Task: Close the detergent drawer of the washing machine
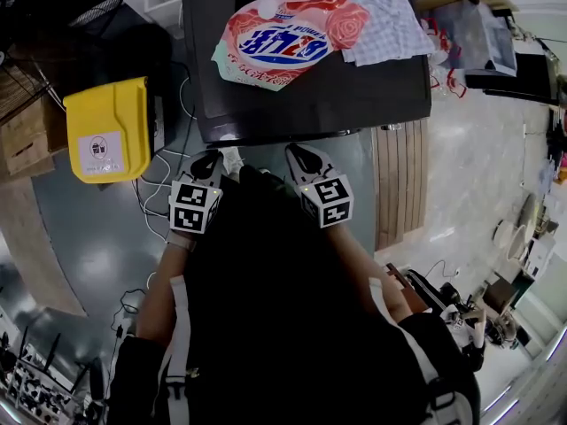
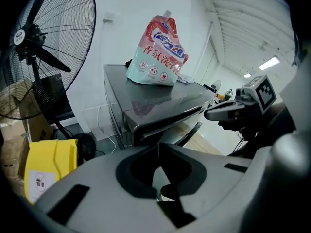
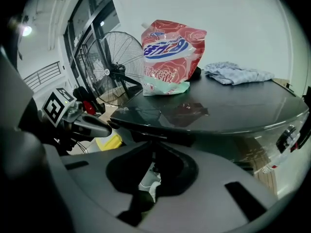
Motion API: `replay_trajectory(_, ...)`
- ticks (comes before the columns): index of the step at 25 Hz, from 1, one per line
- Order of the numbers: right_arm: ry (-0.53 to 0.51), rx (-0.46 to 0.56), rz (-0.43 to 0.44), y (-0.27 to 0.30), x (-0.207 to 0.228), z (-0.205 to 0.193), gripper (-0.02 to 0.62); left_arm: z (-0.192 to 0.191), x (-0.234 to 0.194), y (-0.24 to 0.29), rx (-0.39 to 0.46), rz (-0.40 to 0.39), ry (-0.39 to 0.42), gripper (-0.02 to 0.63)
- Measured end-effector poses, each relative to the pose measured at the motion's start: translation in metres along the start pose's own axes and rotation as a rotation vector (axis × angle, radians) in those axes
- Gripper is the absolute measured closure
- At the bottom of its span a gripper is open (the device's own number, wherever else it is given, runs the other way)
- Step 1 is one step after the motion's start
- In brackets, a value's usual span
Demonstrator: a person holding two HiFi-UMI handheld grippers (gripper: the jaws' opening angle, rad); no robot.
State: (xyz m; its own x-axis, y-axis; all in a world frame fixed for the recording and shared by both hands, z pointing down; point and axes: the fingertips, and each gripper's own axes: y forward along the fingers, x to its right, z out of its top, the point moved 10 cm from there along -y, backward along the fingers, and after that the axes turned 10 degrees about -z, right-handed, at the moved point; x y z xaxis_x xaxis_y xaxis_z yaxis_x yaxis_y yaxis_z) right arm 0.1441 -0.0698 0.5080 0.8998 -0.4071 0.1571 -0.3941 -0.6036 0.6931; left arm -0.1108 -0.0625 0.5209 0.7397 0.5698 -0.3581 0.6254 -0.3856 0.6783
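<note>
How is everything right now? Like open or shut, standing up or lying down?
left gripper: fingers shut, nothing in them.
right gripper: fingers shut, nothing in them.
detergent pouch: standing upright on the washing machine.
cloth: lying crumpled on the machine's top.
fan: blades look still.
yellow bin: lid down.
detergent drawer: can't tell whether it is open or shut.

Grey glossy floor [image 1: 89, 237] is seen, w/ cables [image 1: 164, 171] strewn beside a yellow bin [image 1: 111, 131]. A big standing fan [image 2: 48, 57] is set before a white wall [image 2: 131, 28]. Cardboard boxes [image 1: 27, 135] are stacked at left, wood slats [image 1: 399, 184] at right. Light is given by windows [image 3: 90, 23] & a ceiling strip lamp [image 2: 268, 63].
</note>
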Motion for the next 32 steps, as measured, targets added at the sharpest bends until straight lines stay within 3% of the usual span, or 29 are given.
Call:
replay_trajectory(8,-0.045,0.002,0.015,0.006,-0.009,0.005,0.580,0.003,0.002,0.006,-0.020,-0.007,0.024,0.595)
replay_trajectory(16,-0.054,0.003,0.009,0.009,-0.011,0.004,0.580,-0.001,-0.004,0.010,-0.044,-0.026,-0.002,0.597)
replay_trajectory(22,-0.028,0.005,-0.014,0.017,-0.008,0.011,0.581,0.009,-0.014,0.009,-0.009,-0.015,-0.016,0.597)
replay_trajectory(32,-0.033,-0.033,-0.011,0.020,-0.010,0.014,0.581,0.010,-0.018,0.012,-0.052,-0.067,-0.007,0.597)
